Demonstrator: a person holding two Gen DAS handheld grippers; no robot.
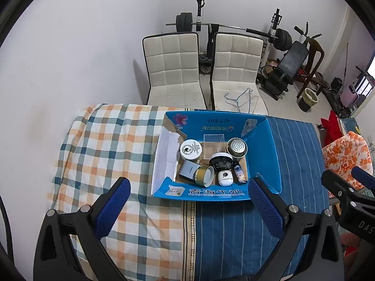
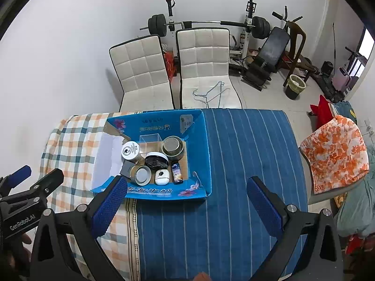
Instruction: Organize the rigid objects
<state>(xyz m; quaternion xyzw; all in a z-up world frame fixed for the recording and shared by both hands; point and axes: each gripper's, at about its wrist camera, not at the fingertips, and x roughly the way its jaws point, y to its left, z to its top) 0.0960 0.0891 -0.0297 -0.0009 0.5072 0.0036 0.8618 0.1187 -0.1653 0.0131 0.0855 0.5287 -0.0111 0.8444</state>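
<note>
A: Gripper status?

B: Left gripper point(image 1: 187, 207) has its jaws spread wide, nothing between the blue textured pads point(image 1: 112, 207). Right gripper point(image 2: 186, 207) is the same: wide apart, empty. Both hover above the bed, near its front edge. Each shows at the edge of the other's view.

A: Surface under them?

B: Bed, not a desk. Orange-and-teal checked blanket point(image 1: 103, 145) on the left half, blue striped sheet point(image 2: 243, 164) on the right.

A: Task items?

B: All inside the open blue printed cardboard box point(image 1: 273, 145), which sits on the bed across the seam between blanket and sheet. Front row: gold-banded round tin lying on its side point(image 1: 204, 175), small white egg-shaped device point(image 1: 225, 178), small dark-capped bottle point(image 1: 239, 174). A flat dark grey rectangular case point(image 1: 187, 171) lies left of the tin. Behind them: black-and-white domed unit point(image 1: 220, 160). Back row: white round jar with printed lid point(image 1: 191, 149), metal bowl-shaped strainer with perforated base point(image 1: 237, 147), clear plastic container point(image 1: 213, 144) between those 2.

A: Beyond the bed?

B: 2 white quilted chairs point(image 2: 140, 70), wire hangers point(image 2: 208, 94) on the right one. Barbell rack point(image 2: 204, 24) against the wall.
</note>
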